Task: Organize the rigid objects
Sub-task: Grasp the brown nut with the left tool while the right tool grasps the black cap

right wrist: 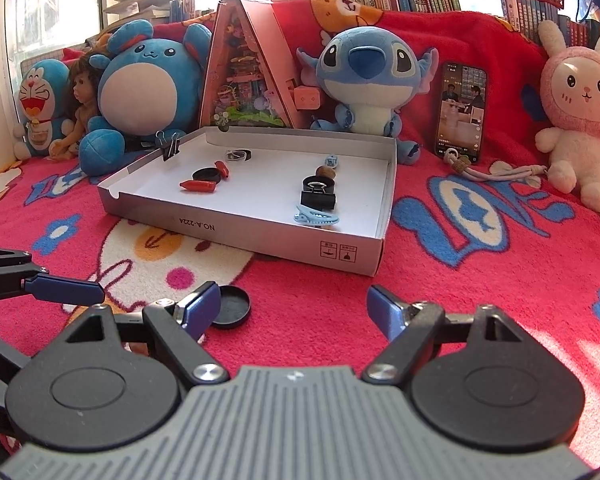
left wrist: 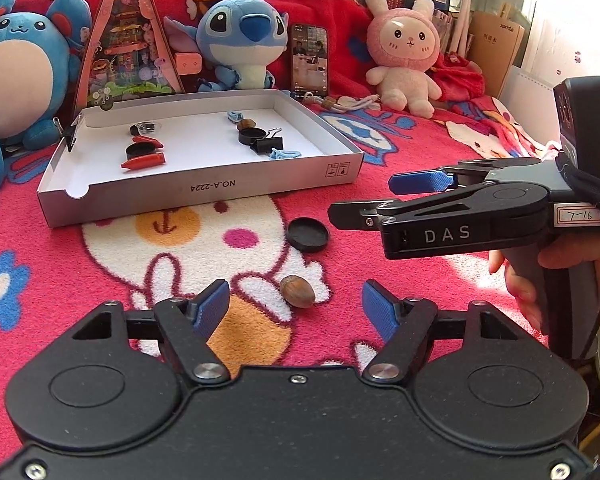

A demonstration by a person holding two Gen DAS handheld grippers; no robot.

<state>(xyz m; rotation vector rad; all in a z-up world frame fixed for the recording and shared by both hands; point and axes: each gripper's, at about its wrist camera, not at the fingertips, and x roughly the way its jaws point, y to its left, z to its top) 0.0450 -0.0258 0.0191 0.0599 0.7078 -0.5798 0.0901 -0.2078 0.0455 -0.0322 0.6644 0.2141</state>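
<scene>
Nut [left wrist: 297, 291] lies on the blanket [left wrist: 380, 208] between the left gripper's [left wrist: 296, 304] parted, empty fingers, long axis crosswise, tip pointing right; right gripper [right wrist: 292, 304] open too, beside black cap [right wrist: 231, 306].

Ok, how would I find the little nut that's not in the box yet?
Find the shallow white box on the red blanket. In front of it lie two loose things. Beside the flat black cap, the nut is brown, egg-shaped and shiny, lying nearest the left gripper.
</scene>
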